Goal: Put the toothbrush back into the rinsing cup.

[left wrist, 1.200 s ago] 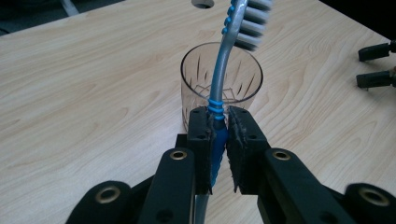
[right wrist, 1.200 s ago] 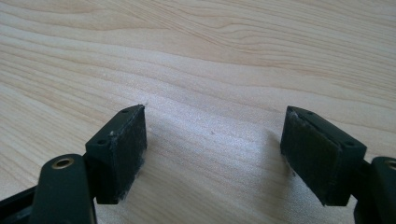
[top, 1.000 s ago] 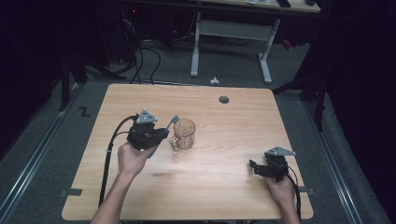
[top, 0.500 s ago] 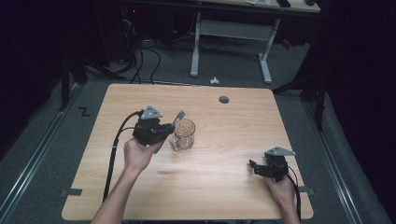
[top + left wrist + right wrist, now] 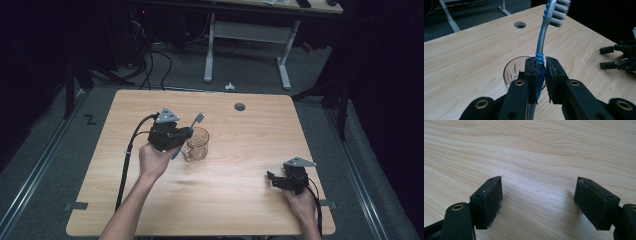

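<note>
toothbrush (image 5: 541,45) is clamped at its blue handle by the left gripper (image 5: 541,75), above the glass cup (image 5: 196,144) | judged light, stiff, slippery plastic; best held on the ribbed grip | cup judged fragile | right gripper (image 5: 539,202) is spread open, nothing held, on the table (image 5: 250,130)

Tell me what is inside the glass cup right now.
The glass cup looks empty through its clear wall. The left gripper holds the toothbrush over its rim, bristles up. The jaws cover the cup's near side and the handle's lower end, so whether that end dips inside cannot be seen.
</note>
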A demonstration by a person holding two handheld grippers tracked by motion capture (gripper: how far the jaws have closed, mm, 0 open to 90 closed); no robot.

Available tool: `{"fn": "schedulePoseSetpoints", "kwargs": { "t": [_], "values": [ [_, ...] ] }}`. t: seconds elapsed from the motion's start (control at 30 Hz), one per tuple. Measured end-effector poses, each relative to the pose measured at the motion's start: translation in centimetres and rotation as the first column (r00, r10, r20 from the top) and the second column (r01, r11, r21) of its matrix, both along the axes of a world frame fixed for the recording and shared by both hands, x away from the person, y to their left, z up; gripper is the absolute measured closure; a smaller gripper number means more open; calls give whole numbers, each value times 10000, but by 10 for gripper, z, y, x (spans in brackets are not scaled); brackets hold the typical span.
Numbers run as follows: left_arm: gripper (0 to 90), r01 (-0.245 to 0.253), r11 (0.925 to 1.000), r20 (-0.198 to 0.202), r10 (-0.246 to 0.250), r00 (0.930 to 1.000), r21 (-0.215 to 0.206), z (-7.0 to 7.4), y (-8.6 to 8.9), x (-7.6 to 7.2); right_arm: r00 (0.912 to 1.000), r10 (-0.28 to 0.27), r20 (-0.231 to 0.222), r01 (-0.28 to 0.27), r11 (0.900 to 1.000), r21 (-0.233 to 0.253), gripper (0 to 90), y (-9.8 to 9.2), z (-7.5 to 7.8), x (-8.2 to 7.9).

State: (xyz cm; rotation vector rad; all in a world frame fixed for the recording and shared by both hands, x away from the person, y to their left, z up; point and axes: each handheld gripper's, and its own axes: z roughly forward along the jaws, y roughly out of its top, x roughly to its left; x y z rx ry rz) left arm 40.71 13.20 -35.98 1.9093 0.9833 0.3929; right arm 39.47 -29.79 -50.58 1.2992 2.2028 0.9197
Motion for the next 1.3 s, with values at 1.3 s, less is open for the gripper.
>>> {"fn": "schedulePoseSetpoints", "kwargs": {
  "t": [1.3],
  "values": [
    [801,60,9910,496,7,9988,-1337,-5,-16,27,10000,23,14,-23,10000,-6,229,0,0,0]
  ]
}}
